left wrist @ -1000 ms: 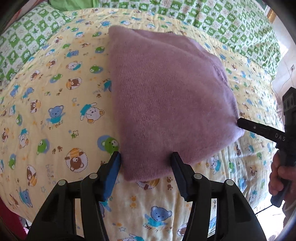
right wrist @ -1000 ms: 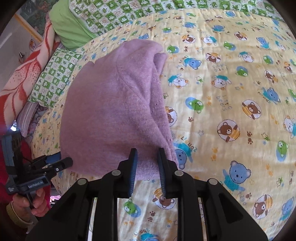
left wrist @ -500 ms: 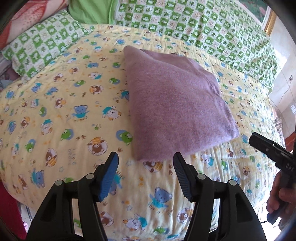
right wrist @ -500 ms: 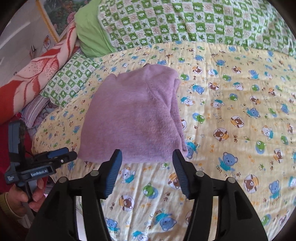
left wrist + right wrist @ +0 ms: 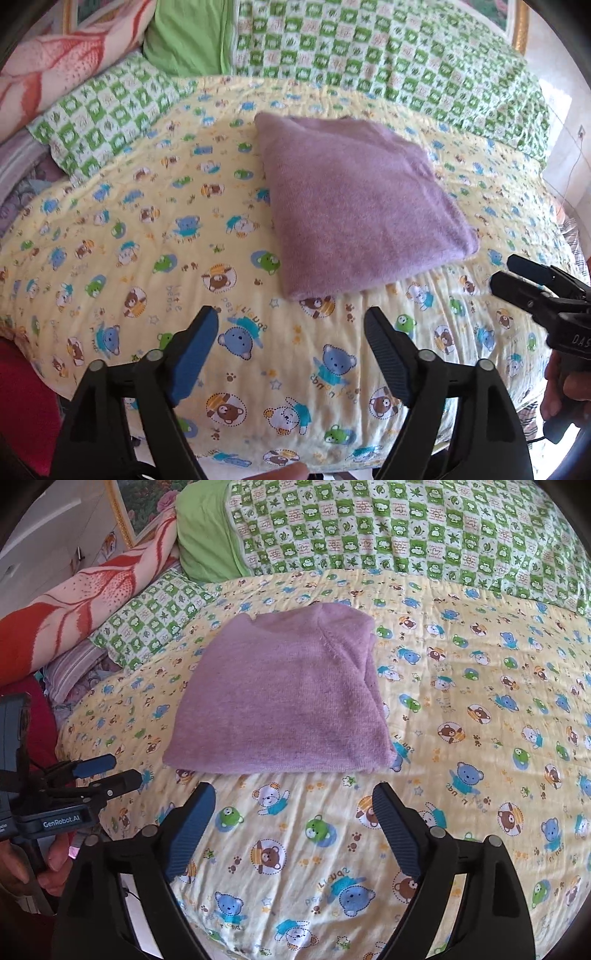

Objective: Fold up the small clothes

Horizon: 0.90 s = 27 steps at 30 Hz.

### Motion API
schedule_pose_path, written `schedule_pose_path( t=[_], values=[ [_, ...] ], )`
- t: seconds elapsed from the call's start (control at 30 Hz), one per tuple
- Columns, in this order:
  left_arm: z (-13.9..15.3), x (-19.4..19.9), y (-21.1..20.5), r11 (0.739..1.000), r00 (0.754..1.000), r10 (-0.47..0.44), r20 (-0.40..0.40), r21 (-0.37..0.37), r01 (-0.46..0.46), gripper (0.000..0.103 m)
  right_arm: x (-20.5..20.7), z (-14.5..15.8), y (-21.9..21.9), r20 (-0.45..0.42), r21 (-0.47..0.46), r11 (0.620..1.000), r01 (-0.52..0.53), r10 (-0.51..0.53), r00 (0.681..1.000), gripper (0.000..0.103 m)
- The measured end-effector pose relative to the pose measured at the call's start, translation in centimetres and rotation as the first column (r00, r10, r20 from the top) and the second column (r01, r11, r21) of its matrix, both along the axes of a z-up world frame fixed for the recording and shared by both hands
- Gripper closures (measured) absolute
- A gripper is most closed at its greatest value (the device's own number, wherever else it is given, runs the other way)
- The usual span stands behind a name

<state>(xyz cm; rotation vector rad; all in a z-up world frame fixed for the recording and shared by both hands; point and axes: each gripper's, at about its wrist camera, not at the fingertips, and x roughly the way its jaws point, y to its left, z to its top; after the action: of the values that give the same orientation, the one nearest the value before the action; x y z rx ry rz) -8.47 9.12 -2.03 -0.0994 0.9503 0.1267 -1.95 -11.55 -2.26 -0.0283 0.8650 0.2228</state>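
A purple knit garment (image 5: 354, 206) lies folded into a compact rectangle on the yellow bear-print quilt (image 5: 147, 236); it also shows in the right wrist view (image 5: 284, 701). My left gripper (image 5: 291, 321) is open and empty, a little short of the garment's near edge. My right gripper (image 5: 293, 797) is open and empty, just short of the garment's near edge. Each gripper shows in the other's view: the right one (image 5: 509, 273) at the right edge, the left one (image 5: 125, 770) at the left edge, both off the garment.
A green checked blanket (image 5: 406, 528) and a plain green cloth (image 5: 207, 542) lie at the far side of the bed. A green checked pillow (image 5: 96, 114) and a red-and-white blanket (image 5: 74, 605) lie at the left. The quilt's near edge drops off below the grippers.
The right gripper was shut on the garment's near edge and has opened. Both grippers have pulled back from the garment, which now lies folded and untouched.
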Motion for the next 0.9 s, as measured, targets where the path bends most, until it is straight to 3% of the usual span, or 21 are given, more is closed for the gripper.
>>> schedule_pose_path(
  t=[0.13, 0.5, 0.63, 0.9],
  values=[
    [-0.4, -0.1, -0.5, 1.0, 1.0, -0.012, 0.004, 0.016, 0.012, 0.016, -0.4, -0.3, 0.8, 0.016, -0.036, 0.999, -0.022, 0.023, 1.0, 0.006],
    [-2.6, 0.8, -0.1, 1.0, 0.999, 0.01, -0.03, -0.011, -0.011, 0.016, -1.2, -2.2, 1.2, 0.006, -0.107, 0.993, -0.051, 0.052, 0.999, 0.004],
    [-2.1, 1.5, 0.0, 0.999, 0.998, 0.02, -0.065, -0.025, -0.021, 0.016, -0.7, -1.9, 1.2, -0.012, -0.097, 0.994, -0.056, 0.055, 0.998, 0.004],
    [0.0, 1.9, 0.2, 0.998, 0.997, 0.057, -0.054, -0.031, -0.058, 0.016, 0.4, 0.7, 1.2, 0.02, -0.066, 0.997, -0.05, 0.052, 0.998, 0.003]
  ],
)
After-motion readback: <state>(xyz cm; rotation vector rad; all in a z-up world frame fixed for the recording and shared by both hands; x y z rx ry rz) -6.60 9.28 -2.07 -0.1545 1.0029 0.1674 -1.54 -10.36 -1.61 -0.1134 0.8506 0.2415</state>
